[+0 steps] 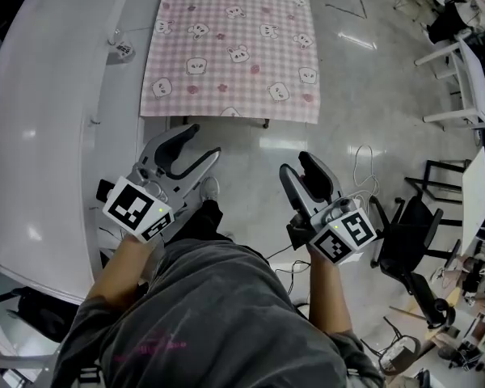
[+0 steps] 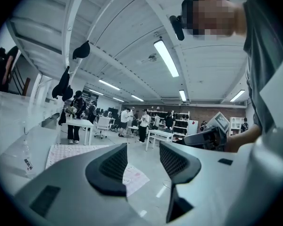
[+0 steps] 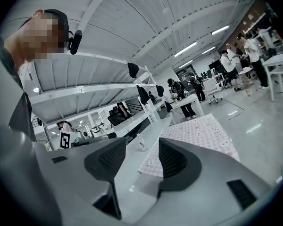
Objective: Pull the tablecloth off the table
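A pink checked tablecloth [image 1: 230, 51] printed with small bears lies flat over a small table ahead of me, its near edge hanging toward me. My left gripper [image 1: 202, 141] is open and empty, just short of that near edge at its left side. My right gripper [image 1: 297, 166] is also open and empty, a little further back, below the cloth's right corner. In the left gripper view the tablecloth [image 2: 75, 150] shows beyond the left gripper's [image 2: 144, 161] parted jaws. The right gripper view has the tablecloth [image 3: 198, 131] ahead and to the right of the right gripper [image 3: 142, 158].
A long white counter [image 1: 40, 120] runs along the left, with a small labelled bag [image 1: 123, 51] on it. A black office chair [image 1: 408, 233] and white tables [image 1: 469, 71] stand at the right. A white cable [image 1: 364, 164] lies on the floor. People [image 2: 132, 121] stand far off.
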{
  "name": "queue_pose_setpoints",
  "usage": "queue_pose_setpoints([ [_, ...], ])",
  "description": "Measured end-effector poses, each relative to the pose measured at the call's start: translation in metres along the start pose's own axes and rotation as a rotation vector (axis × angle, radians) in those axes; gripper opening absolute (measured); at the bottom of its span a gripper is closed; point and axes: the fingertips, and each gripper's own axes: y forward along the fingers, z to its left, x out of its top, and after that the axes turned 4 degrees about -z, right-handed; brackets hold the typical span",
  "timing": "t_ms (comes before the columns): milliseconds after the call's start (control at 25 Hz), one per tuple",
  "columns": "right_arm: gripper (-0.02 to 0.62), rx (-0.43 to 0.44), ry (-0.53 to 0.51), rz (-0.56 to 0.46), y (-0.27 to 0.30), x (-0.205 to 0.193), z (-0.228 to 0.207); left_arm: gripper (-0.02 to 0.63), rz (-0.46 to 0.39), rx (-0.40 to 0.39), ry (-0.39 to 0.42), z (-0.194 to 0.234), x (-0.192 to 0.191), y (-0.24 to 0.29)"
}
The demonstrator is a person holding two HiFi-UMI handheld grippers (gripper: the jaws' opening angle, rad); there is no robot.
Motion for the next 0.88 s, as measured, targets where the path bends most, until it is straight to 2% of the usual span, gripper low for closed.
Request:
queue_pose_setpoints([
  [360,0.202,-0.025,0.003,0.012,0.052,0.016,-0.012,0.209,0.01,-0.017,-0.021,0.053,0.009,0.018],
  [600,0.202,-0.032,0.014,0.002,0.068,0.027,-0.012,0.209,0.018,-0.018,-0.022,0.067,0.02,0.021],
  [880,0.202,-0.034,0.028,0.013,0.083,0.025,-0.019,0.209,0.038,-0.017,-0.037,0.078,0.012,0.031],
])
